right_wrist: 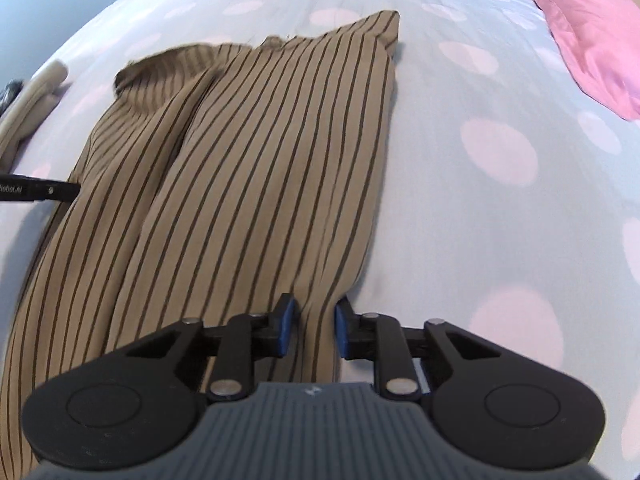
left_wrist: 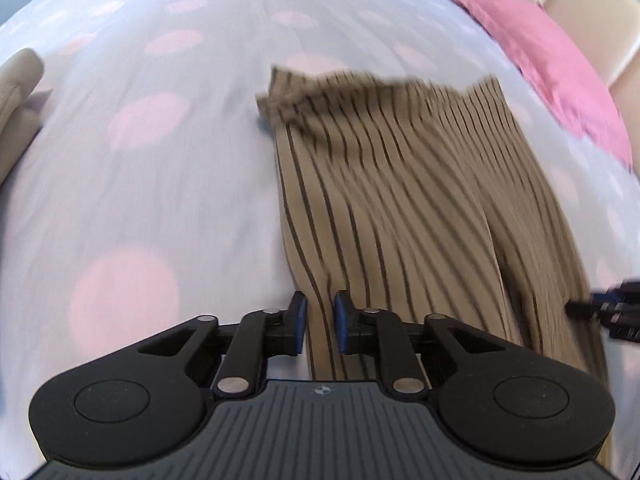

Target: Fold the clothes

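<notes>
Nearest the lens, the left claw (left_wrist: 320,322) pinches the near left edge of the tan striped garment (left_wrist: 404,200) between its blue pads. That garment lies lengthwise on the dotted bed sheet (right_wrist: 500,184), and the right claw (right_wrist: 315,326) grips its near right edge. At the bed's far right corner lies a pink pillow (right_wrist: 588,28).

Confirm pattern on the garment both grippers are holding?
Tan with thin dark stripes running lengthwise; the striped garment shows sharpest in the right wrist view.

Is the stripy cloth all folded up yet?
Not yet. The striped garment lies stretched long on the bed, both grippers pinching its near edge.
</notes>
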